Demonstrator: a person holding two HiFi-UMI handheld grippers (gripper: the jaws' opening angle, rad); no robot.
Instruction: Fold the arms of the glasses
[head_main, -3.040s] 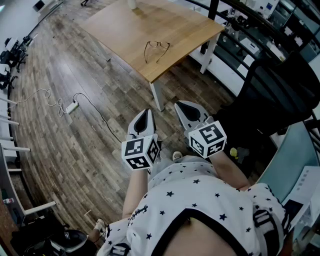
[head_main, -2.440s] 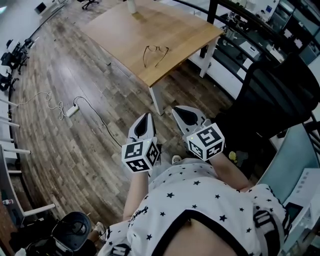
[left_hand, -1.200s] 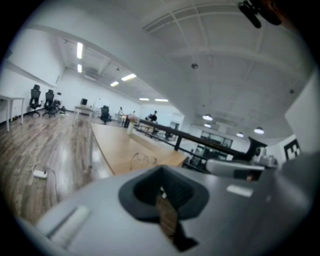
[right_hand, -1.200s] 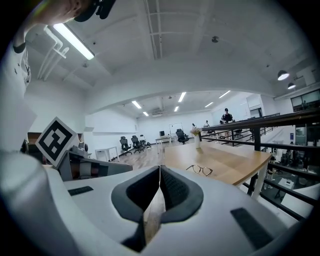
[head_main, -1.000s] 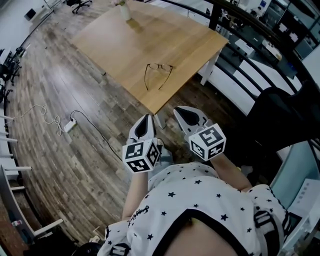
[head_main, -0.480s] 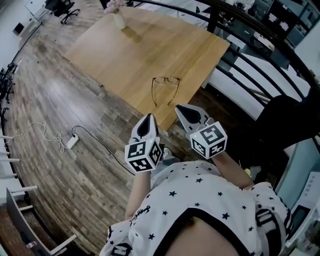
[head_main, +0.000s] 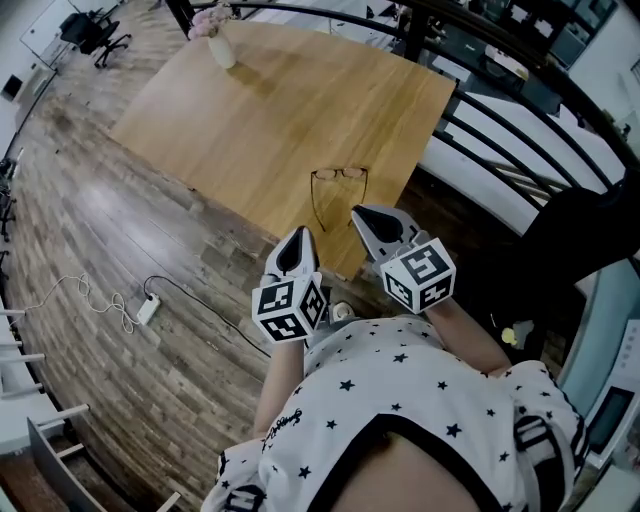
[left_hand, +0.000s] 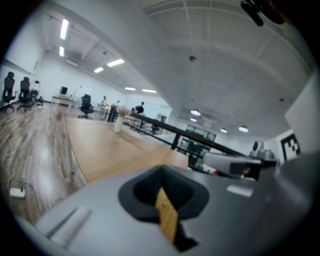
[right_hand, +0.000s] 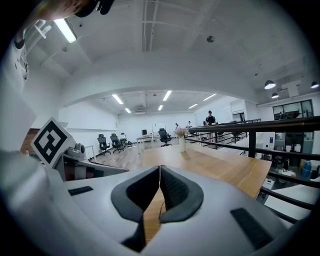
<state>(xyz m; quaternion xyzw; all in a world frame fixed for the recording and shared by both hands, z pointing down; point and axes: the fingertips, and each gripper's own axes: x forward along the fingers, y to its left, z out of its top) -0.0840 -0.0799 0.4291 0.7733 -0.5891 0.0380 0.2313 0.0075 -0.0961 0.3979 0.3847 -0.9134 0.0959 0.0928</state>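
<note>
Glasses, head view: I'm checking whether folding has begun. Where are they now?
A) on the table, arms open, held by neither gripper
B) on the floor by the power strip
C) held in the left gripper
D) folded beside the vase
A: the glasses lie on the table near its edge with both arms spread, while the left gripper and right gripper have closed, empty fingers.
</note>
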